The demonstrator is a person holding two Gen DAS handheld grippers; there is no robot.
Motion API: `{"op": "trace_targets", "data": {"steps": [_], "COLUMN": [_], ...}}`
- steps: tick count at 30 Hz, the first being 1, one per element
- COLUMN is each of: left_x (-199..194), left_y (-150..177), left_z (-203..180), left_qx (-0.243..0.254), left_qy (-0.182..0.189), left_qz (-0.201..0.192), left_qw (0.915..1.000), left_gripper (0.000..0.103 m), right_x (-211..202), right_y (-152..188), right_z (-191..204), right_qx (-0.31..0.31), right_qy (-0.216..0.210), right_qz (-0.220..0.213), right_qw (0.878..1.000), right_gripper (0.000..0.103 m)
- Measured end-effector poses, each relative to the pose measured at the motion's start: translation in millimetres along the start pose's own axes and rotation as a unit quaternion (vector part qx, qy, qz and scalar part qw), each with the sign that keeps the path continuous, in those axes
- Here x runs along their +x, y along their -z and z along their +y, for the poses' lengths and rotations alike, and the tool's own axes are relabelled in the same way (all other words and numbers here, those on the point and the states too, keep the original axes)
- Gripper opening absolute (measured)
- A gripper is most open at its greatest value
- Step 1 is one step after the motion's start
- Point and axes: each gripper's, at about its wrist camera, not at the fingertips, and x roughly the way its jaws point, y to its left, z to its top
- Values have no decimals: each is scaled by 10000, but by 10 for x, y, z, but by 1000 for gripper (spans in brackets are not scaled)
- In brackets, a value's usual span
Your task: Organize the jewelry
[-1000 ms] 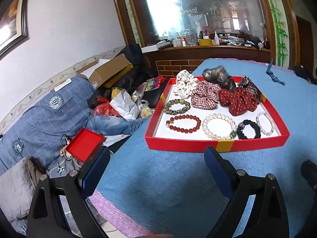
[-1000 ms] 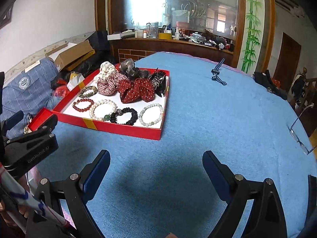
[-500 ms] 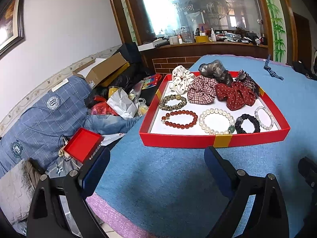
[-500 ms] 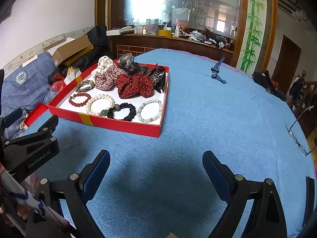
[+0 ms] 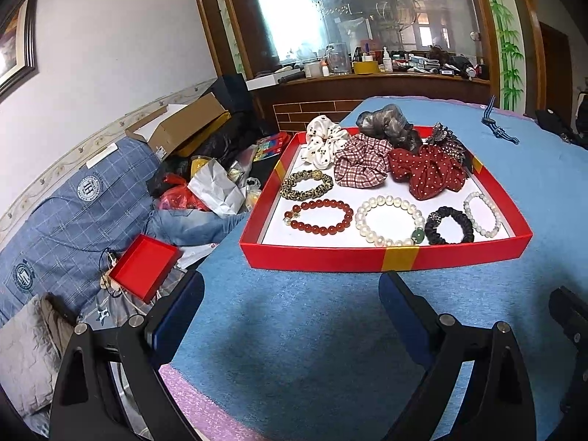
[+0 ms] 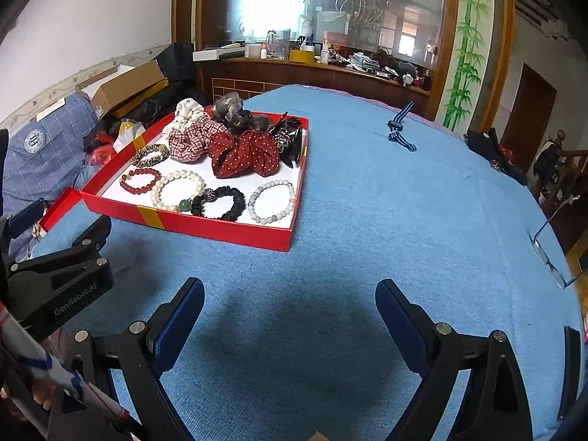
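A red tray (image 5: 330, 257) with a white floor sits on the blue tablecloth; it also shows in the right wrist view (image 6: 228, 229). It holds several bracelets: red beads (image 5: 318, 217), white pearls (image 5: 389, 220), a black one (image 5: 449, 225), pale beads (image 5: 481, 214), a leopard one (image 5: 307, 184). Scrunchies lie at its back, among them a red dotted one (image 5: 426, 174). My left gripper (image 5: 290, 294) is open and empty, just short of the tray's front wall. My right gripper (image 6: 290, 301) is open and empty over bare cloth, to the right of the tray.
A striped blue cord (image 6: 400, 128) lies far on the table. Glasses (image 6: 555, 242) lie at the right edge, dark items (image 6: 492, 150) beyond. Left of the table are a small red box (image 5: 143, 268), a cluttered blue sofa (image 5: 73, 202) and a cardboard box (image 5: 183, 125).
Both grippers have moved forward a little, so the tray looks nearer and lower in both views. Both stay open and empty. Nothing in the tray has moved.
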Motion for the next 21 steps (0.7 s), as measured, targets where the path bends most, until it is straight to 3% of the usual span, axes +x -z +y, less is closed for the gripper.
{"op": "trace_targets", "data": {"steps": [21], "left_x": [-56], "left_y": [-70], "left_z": [-29], "left_qx": [19], "left_qy": [-7], "left_qz": [-167], "left_qw": [9999], "left_gripper": [95], "right_x": [-32], "right_y": [-17], "right_z": [-18], "right_qx": [-7], "right_qy": [45], "right_qz": [-10], "right_qw": [10000], "right_gripper": [97]}}
